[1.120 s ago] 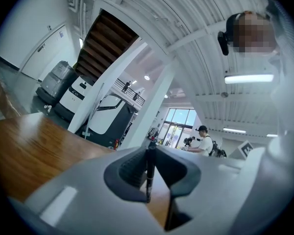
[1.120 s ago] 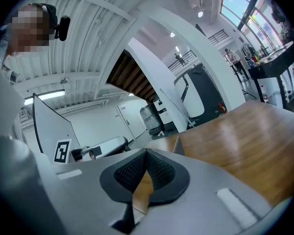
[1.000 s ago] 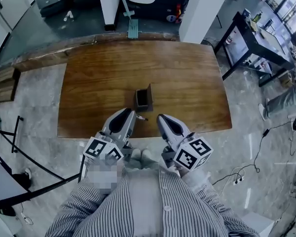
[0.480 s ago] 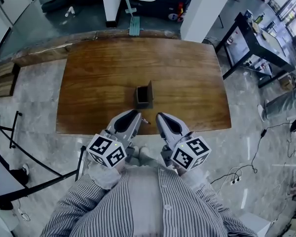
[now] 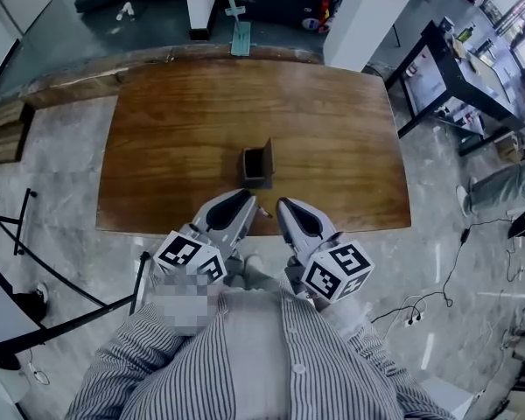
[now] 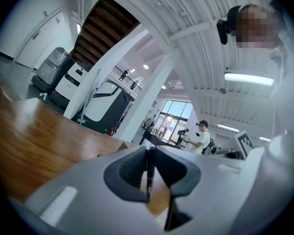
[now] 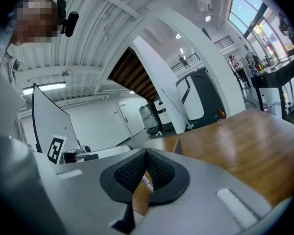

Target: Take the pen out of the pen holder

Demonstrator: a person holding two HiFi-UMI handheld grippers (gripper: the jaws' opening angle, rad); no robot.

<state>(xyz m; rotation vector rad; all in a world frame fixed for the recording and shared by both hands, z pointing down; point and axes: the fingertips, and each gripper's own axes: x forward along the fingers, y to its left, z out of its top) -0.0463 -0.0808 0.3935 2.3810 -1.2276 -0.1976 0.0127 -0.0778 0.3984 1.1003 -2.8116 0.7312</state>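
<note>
wooden table, black desk, white pillar, tiled floor

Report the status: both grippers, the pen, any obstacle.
Left gripper shut on pen, outside pen holder. Right gripper shut, empty. Nothing in the way.

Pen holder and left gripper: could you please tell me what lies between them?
Only bare table: the head view shows plain wood between the pen holder and the left gripper, which grips the pen.

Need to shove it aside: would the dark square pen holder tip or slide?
The dark square pen holder seems empty, so probably light. On the glossy wooden table it would likely slide. Standing upright, it might tip if pushed high.
</note>
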